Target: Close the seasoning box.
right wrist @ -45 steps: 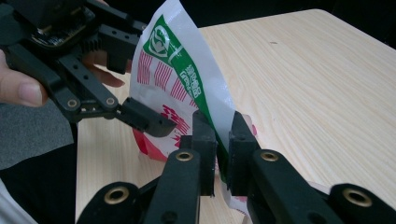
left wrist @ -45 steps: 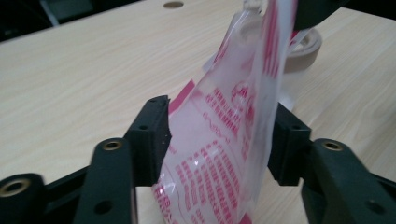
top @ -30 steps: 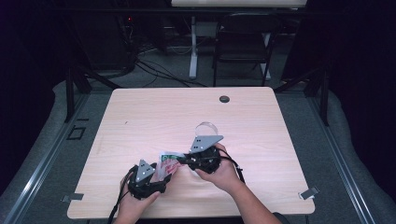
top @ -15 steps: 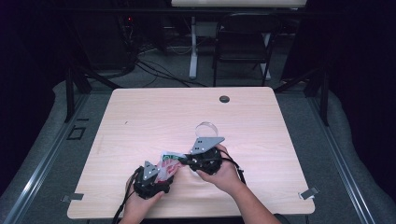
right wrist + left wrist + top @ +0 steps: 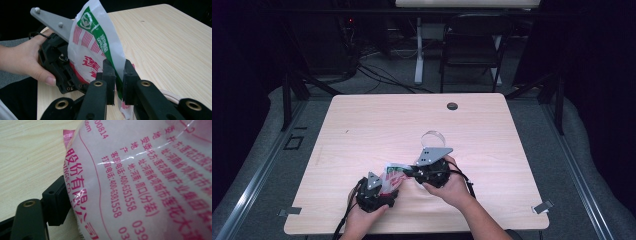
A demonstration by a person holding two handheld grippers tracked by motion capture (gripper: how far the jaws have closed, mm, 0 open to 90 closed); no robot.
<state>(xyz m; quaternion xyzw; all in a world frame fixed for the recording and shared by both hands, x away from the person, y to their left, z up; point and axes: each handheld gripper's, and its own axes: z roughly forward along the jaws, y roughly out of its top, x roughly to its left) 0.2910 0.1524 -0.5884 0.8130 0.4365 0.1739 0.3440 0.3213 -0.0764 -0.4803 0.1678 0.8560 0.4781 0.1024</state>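
Note:
A thin plastic packet with red and green print stands between my two grippers near the table's front edge. My right gripper comes in from the right. In the right gripper view its jaws stand nearly together, shut on the packet's green edge. My left gripper is shut on the packet's other side, and its black body sits behind the film with a hand around it. In the left gripper view the packet hangs close to the lens with red lettering. It hides one jaw, and the other black finger shows at the lower left.
A clear tape ring lies on the wooden table just beyond the right gripper. A black grommet sits near the far edge. A dark chair and cables stand on the floor behind the table.
My left gripper has shifted slightly to the right, toward the right gripper, and the packet is a bit more bunched between them. The right gripper has stayed put.

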